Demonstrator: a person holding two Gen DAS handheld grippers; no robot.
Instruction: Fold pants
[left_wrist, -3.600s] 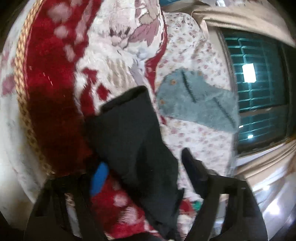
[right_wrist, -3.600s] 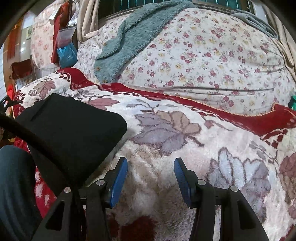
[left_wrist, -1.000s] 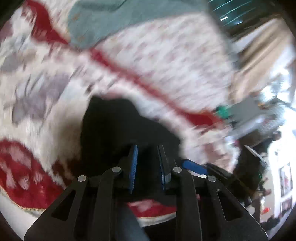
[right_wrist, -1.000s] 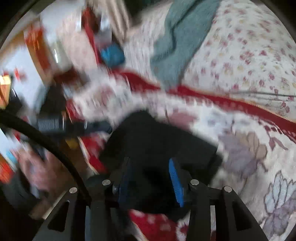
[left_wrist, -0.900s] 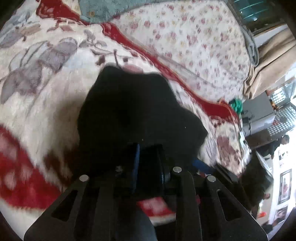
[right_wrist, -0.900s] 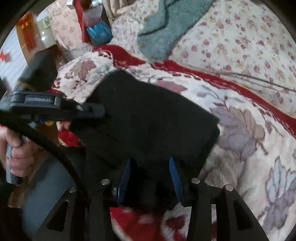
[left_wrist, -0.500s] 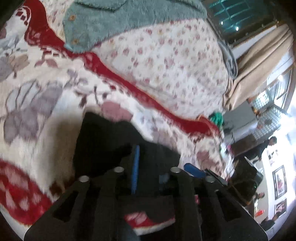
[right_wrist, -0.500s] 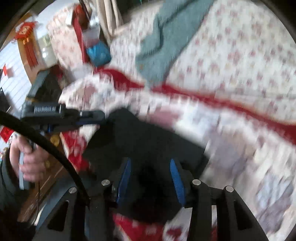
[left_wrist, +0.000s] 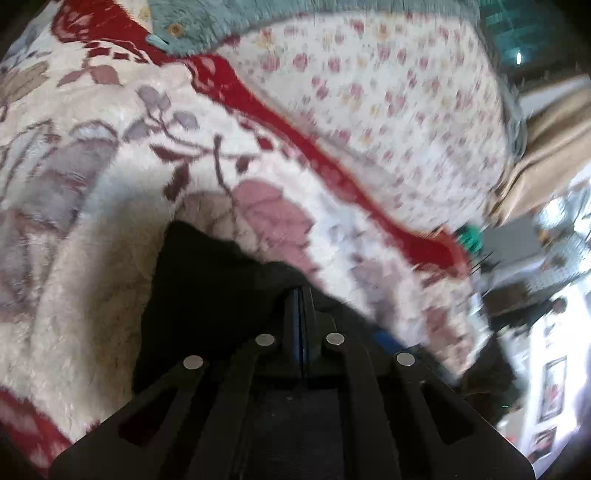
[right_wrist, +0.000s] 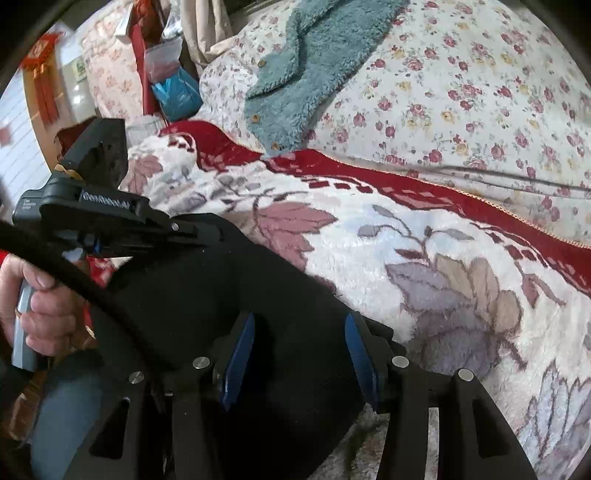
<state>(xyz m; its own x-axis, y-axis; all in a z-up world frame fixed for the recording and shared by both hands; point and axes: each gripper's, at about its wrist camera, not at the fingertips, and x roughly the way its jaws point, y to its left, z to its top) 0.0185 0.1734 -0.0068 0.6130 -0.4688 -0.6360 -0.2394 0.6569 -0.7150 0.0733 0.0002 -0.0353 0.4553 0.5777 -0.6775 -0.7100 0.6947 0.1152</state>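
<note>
Black, soft and folded into a thick bundle, the dark fabric pants (right_wrist: 229, 295) lie on the near edge of the plush white blanket with purple-grey leaves and a red border (right_wrist: 424, 266), and everything else sits relative to that blanket. In the left wrist view the pants (left_wrist: 207, 291) spread just ahead of the left gripper (left_wrist: 299, 295), whose blue-padded fingers are pressed together with no gap; whether any cloth is pinched between them cannot be told. The right gripper (right_wrist: 299, 339) hovers low over the pants with its blue pads set wide apart, black cloth showing between them and nothing clamped. On the blanket's left side a bare hand (right_wrist: 40, 306) grips the handle of the left tool. Beyond the blanket's red border rises a white quilt printed with small pink flowers (right_wrist: 461, 92), and a fuzzy teal garment with brown buttons (right_wrist: 306, 70) drapes over that quilt, its lower corner touching the red border.
</note>
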